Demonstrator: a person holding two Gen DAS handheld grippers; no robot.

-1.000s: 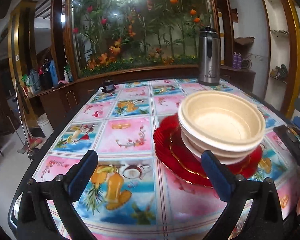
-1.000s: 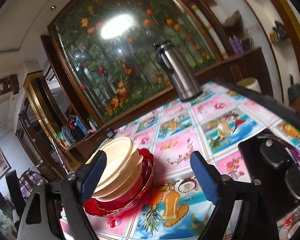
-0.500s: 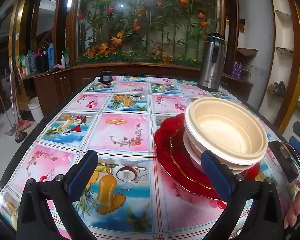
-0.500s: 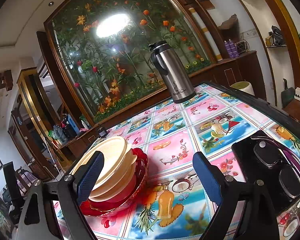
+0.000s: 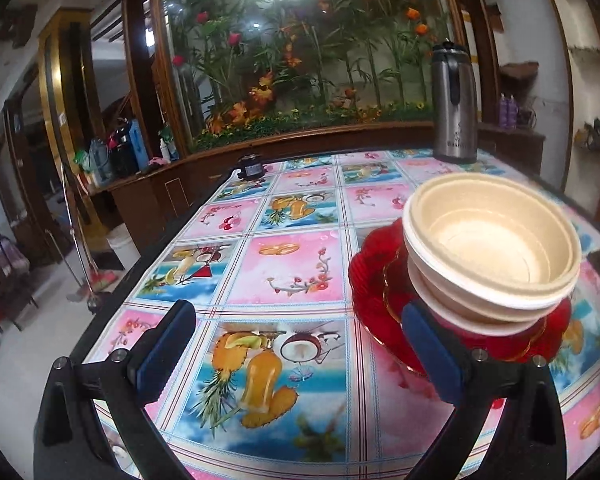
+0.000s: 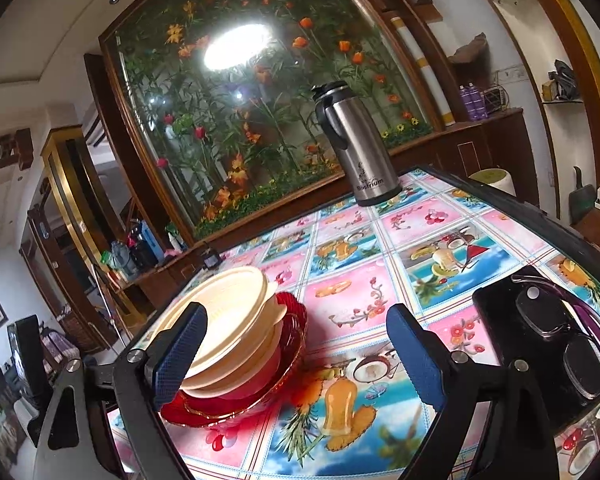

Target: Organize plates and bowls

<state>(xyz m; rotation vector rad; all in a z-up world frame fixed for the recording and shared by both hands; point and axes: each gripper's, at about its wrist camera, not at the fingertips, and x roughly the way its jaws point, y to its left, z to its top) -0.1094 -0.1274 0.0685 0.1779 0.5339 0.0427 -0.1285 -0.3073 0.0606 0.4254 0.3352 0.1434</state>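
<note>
Left wrist view: left hand-held gripper [image 5: 296, 356] wide open, empty, above the tabletop [image 5: 292, 272] — cream bowls [image 5: 492, 248] nested on red plates [image 5: 376, 292] just right. Right wrist view: right hand-held gripper [image 6: 296, 356] likewise spread, empty; stack left. Best kept clear — nothing nudged.

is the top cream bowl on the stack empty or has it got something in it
Empty. The left wrist view looks straight into the top cream bowl and shows only its bare inner wall and floor; it sits upright on the stack over the red plates.
</note>
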